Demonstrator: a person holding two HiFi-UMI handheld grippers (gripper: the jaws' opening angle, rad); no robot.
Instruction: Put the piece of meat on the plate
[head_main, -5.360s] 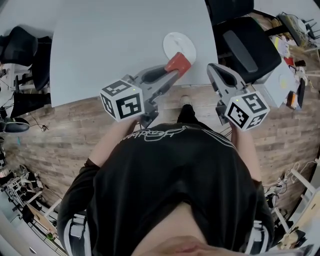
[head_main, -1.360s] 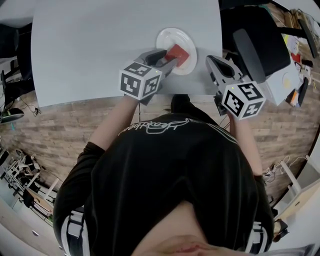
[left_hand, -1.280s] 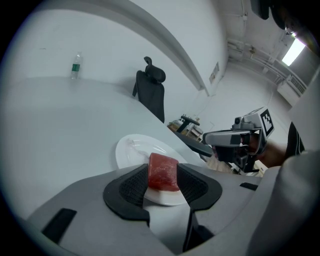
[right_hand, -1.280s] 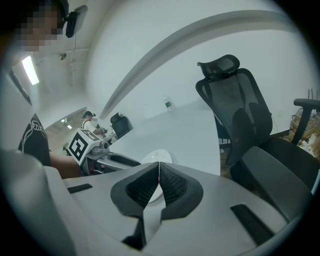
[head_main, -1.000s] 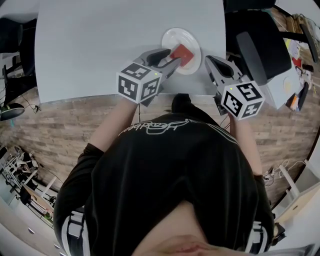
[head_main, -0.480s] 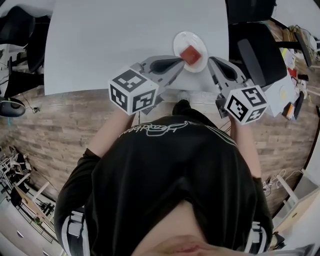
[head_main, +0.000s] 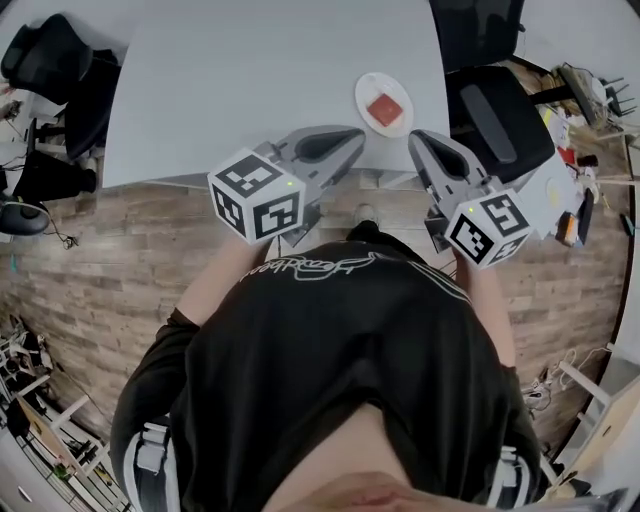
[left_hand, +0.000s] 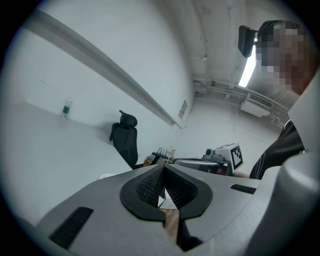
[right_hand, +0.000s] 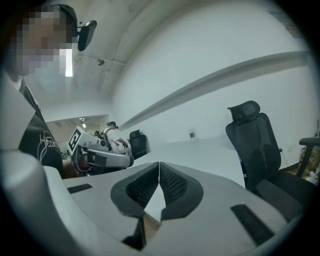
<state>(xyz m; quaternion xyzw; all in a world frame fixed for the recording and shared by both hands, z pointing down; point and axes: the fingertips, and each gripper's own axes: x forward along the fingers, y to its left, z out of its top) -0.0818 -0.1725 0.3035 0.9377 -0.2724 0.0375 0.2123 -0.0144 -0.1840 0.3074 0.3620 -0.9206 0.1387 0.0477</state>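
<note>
The piece of meat (head_main: 384, 110), a small red block, is seen lying in the middle of the white plate (head_main: 366, 92). The plate is placed on the grey table (head_main: 250, 80), close to its near edge and toward its right side. Nothing touches the meat or the plate.

The left gripper (head_main: 352, 140) is held in the air at the near edge of the table, with its tips directed toward the plate but clearly apart from it. In the left gripper view its two ribbed black pads (left_hand: 150, 185) are pressed together at the tips, and nothing is held between them. The right gripper (head_main: 418, 140) is held beside it, also apart from the plate, which lies between the two tips and a little farther out. In the right gripper view its jaws are closed on each other as well, and they are empty. The marker cube of each gripper, the left cube (head_main: 255, 195) and the right cube (head_main: 490, 228), is turned toward the head camera.

A black office chair (head_main: 500, 110) stands to the right of the table, and another dark chair (head_main: 60, 70) is seen at the far left. A small bottle (left_hand: 65, 107) stands far away on the table top. The wooden floor (head_main: 120, 250) is visible under the person, whose black shirt (head_main: 340, 370) fills the lower part of the head view.
</note>
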